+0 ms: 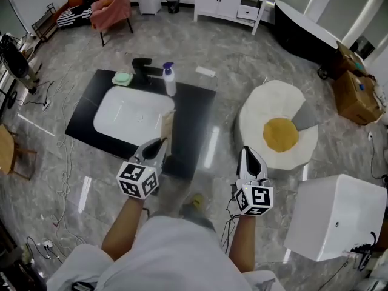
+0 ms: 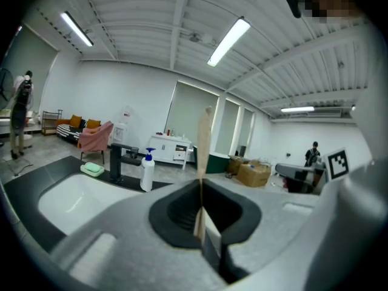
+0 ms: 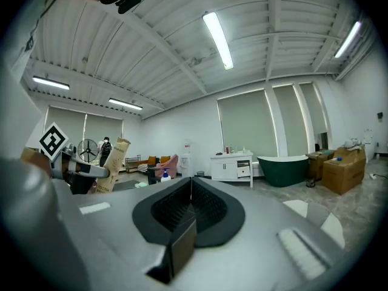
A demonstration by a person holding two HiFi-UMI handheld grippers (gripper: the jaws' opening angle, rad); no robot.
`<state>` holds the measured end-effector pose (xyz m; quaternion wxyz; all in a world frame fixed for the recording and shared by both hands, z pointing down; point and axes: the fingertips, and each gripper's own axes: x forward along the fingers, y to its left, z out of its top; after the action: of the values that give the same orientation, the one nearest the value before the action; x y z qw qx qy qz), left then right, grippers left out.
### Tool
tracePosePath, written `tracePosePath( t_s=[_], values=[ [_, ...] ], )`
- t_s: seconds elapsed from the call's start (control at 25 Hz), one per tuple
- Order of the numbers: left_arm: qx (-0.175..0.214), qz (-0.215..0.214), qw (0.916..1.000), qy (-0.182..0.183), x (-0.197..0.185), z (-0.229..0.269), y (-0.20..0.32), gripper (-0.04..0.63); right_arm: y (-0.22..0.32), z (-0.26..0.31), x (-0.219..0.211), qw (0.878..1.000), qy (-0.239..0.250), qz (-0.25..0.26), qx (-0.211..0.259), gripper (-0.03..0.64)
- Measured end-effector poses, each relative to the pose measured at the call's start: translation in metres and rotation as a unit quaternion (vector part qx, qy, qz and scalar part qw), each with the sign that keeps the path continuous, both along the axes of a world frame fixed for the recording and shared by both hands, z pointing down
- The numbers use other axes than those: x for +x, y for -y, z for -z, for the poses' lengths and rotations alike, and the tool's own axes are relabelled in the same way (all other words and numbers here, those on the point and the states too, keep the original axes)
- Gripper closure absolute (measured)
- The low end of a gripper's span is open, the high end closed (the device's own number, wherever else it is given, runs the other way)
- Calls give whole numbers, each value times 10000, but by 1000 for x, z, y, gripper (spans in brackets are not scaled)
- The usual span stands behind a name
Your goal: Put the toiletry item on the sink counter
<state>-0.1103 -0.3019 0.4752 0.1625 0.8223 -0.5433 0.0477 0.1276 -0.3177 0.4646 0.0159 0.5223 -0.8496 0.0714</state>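
Observation:
A flat tan toothbrush packet (image 1: pixel 167 128) stands upright in my left gripper (image 1: pixel 157 147), which is shut on its lower end, over the near right edge of the black sink counter (image 1: pixel 195 115). In the left gripper view the packet (image 2: pixel 203 150) shows edge-on between the jaws, with the white basin (image 2: pixel 63 197) below left. My right gripper (image 1: pixel 249 158) is shut and empty, off the counter's right side above the floor. From the right gripper view the packet (image 3: pixel 113 164) appears at the left.
On the counter's far edge are a black faucet (image 1: pixel 143 67), a white pump bottle (image 1: pixel 169 80) and a green soap dish (image 1: pixel 122 78). An egg-shaped rug (image 1: pixel 277 130) lies right, a white box (image 1: pixel 336 216) near right. A cabinet (image 1: pixel 232 1) and pink chair (image 1: pixel 113 8) stand behind.

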Motion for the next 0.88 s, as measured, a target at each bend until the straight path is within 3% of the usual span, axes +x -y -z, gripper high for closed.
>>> tracePosePath(
  t_s=[0.4, 0.88],
  values=[
    [19, 218, 9997, 131, 24, 2, 39, 589, 49, 1, 19, 9996, 108, 238, 74, 612],
    [-39, 175, 9997, 170, 19, 3, 57, 589, 61, 6, 0, 9989, 149, 422, 138, 612]
  ],
)
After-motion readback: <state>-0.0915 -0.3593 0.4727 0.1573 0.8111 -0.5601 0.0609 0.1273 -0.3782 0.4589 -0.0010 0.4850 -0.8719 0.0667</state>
